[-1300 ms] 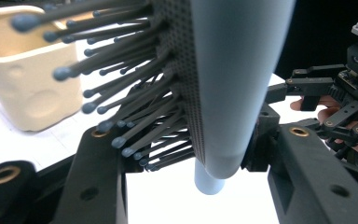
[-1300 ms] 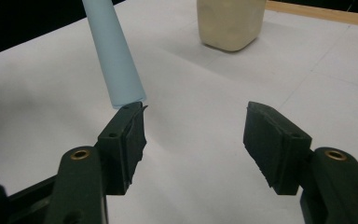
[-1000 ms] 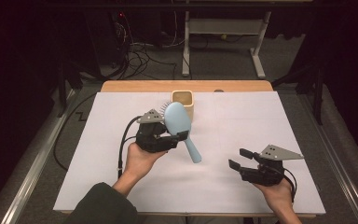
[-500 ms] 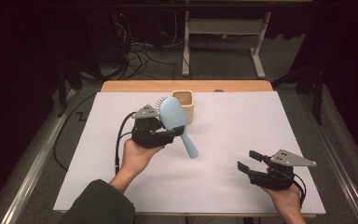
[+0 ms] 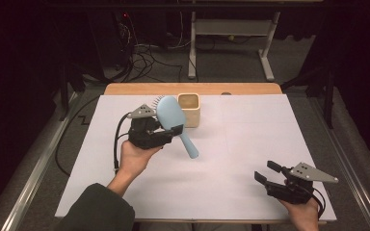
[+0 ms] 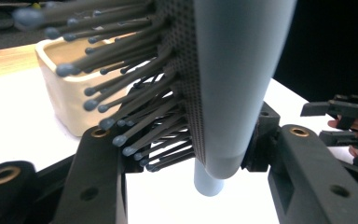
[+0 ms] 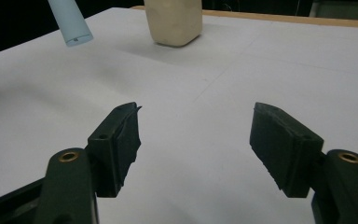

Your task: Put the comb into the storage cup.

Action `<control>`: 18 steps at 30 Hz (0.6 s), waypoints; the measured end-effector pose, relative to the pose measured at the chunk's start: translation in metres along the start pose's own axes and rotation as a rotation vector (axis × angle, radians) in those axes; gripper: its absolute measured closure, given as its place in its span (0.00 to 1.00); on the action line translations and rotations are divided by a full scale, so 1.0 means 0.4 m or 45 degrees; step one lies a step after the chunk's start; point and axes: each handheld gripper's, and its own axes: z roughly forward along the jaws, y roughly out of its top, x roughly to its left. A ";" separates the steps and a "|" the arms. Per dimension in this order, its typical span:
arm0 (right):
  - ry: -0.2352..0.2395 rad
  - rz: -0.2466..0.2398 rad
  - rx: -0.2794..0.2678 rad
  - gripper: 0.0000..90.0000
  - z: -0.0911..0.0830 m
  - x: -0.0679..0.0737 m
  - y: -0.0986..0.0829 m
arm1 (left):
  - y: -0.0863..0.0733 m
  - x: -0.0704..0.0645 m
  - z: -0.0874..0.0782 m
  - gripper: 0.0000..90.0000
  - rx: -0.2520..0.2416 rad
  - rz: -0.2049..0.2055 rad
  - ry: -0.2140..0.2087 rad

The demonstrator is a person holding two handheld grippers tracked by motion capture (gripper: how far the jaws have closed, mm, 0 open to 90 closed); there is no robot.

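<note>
**Hairbrush held above the surface, cup just behind**

The left gripper (image 5: 166,132) is clamped on the blue hairbrush (image 5: 172,115) where head meets handle, lifted off the white surface (image 5: 250,144), handle pointing toward 5 o'clock. The beige cup (image 5: 189,109) stands at the brush's 1 o'clock. The brush looks light and rigid, its smooth back likely slippery; the neck is the safest hold. The left gripper view reveals soft ball-tipped bristles (image 6: 121,112). The right gripper (image 5: 266,172) rests idle, jaws apart.

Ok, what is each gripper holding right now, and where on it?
The left gripper clamps the blue hairbrush at the base of its head, where the handle starts. The right gripper is open and holds nothing.
</note>
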 end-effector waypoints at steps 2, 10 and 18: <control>-0.007 -0.004 0.000 0.37 -0.004 -0.001 -0.007 | 0.004 0.003 -0.002 0.60 0.003 0.000 0.009; -0.026 0.001 -0.015 0.38 -0.019 -0.006 -0.033 | 0.024 0.007 -0.015 0.60 -0.022 0.010 0.034; -0.035 0.013 -0.016 0.38 -0.026 -0.013 -0.051 | 0.050 0.014 -0.013 0.60 -0.033 0.019 0.074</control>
